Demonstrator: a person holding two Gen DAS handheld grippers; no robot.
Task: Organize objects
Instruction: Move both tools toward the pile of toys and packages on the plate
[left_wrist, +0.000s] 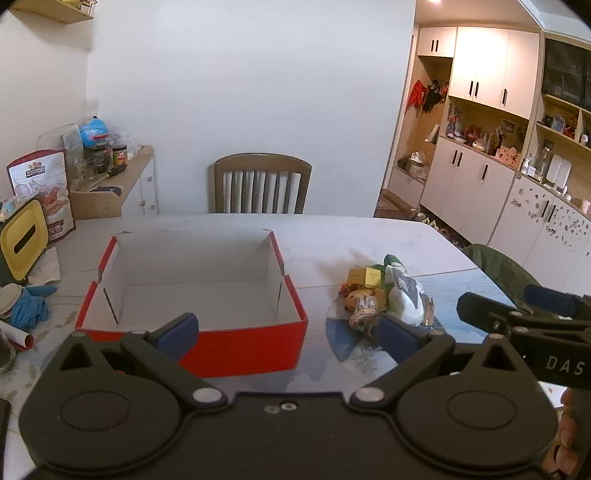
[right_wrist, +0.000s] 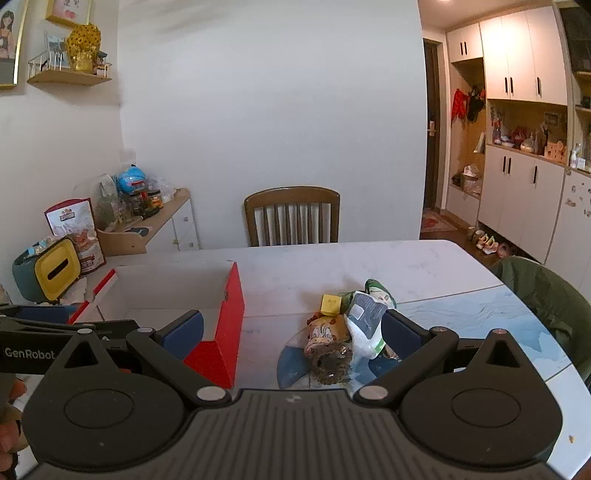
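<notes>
Snacks (right_wrist: 343, 328) lie heaped on the surface (right_wrist: 369, 262), just right of the red box (left_wrist: 192, 291), which stands open and bare, likely to receive them. Right claw (right_wrist: 291, 332) hangs wide open before the heap, holding nothing. Left claw (left_wrist: 288, 332) is spread empty over the box's near right corner.

The left claw's (left_wrist: 288, 334) body hid the near wall of the red box (left_wrist: 258, 345) and the near edge of the glass plate (left_wrist: 345, 345). The snack packets (right_wrist: 354, 325) overlapped, their print too small to read. The right claw's (right_wrist: 291, 338) pad covered the white pouch's lower corner. The desk's (right_wrist: 461, 310) near edge was hidden.
</notes>
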